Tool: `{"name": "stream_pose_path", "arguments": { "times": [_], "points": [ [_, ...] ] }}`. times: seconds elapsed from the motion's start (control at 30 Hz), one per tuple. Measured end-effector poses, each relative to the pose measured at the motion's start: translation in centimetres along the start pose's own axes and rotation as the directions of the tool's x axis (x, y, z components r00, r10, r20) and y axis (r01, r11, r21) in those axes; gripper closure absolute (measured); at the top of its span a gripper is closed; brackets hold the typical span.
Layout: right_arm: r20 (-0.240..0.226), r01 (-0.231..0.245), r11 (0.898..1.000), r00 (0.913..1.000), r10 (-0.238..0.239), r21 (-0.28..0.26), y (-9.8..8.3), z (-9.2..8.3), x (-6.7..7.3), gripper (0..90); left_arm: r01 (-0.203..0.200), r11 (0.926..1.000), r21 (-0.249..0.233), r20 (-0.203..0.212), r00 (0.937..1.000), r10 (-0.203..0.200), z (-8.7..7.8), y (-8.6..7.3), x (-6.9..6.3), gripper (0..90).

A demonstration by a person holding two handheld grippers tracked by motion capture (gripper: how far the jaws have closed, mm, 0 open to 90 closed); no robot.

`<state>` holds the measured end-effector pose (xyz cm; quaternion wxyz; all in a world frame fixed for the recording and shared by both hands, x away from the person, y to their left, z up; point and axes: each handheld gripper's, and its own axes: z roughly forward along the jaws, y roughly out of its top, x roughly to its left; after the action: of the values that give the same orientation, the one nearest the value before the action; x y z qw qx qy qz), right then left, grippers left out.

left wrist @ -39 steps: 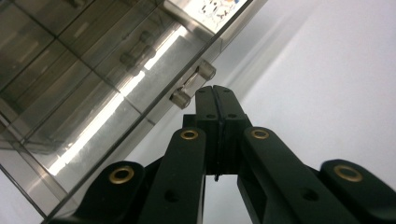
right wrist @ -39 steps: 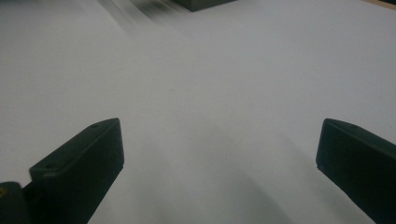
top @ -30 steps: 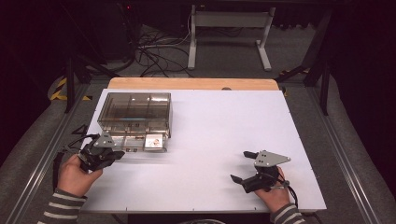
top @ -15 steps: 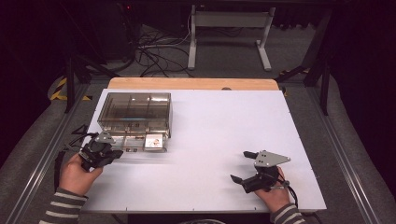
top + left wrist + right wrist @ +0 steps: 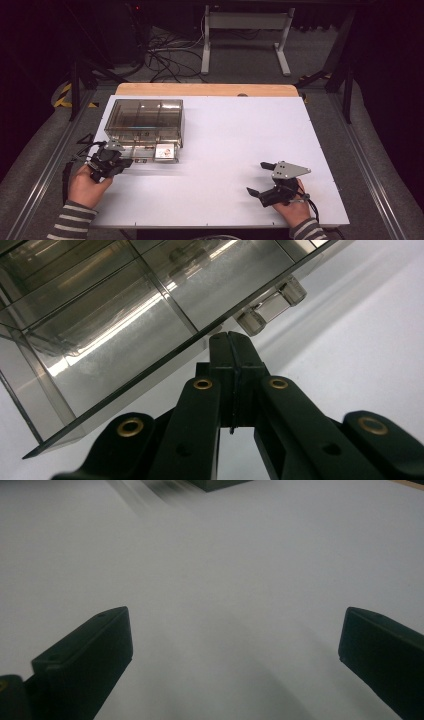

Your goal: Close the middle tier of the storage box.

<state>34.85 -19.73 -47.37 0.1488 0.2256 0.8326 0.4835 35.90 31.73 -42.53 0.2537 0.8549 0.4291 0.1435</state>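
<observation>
Box (image 5: 145,125) unmoved | left gripper (image 5: 120,161) fingers clamped, nudged leftward | right gripper (image 5: 260,177) unmoved

The smoky plastic box (image 5: 125,315) runs off the left gripper view's top and left edges

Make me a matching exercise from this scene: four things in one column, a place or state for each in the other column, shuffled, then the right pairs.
Things:
1. left gripper
2. right gripper
3. smoky clear compartment box
4. wooden strip

Places or states:
A. jaws wide apart above bare white tabletop
B. runs along the table's far edge
C. jaws pressed together beside the box's near edge
D. stands on the table's left half

Pairs: 1-C, 2-A, 3-D, 4-B
</observation>
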Motion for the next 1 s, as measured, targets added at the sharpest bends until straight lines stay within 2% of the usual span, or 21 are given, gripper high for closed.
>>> {"name": "stream_pose_path", "arguments": {
  "times": [0.6,1.0],
  "points": [
    [-0.002,-0.001,1.0,1.0,0.001,0.0,0.0,0.02,0.03,1.6,0.014,0.9998,-0.014,-0.024,0.9996,-0.014,0.53,0.38,-0.36,89.9],
    [-0.001,-0.003,1.0,1.0,0.003,-0.001,-0.01,0.03,0.0,1.6,0.05,0.9979,-0.041,-0.033,0.9981,-0.052,0.64,0.76,0.03,89.9]
  ]
}}
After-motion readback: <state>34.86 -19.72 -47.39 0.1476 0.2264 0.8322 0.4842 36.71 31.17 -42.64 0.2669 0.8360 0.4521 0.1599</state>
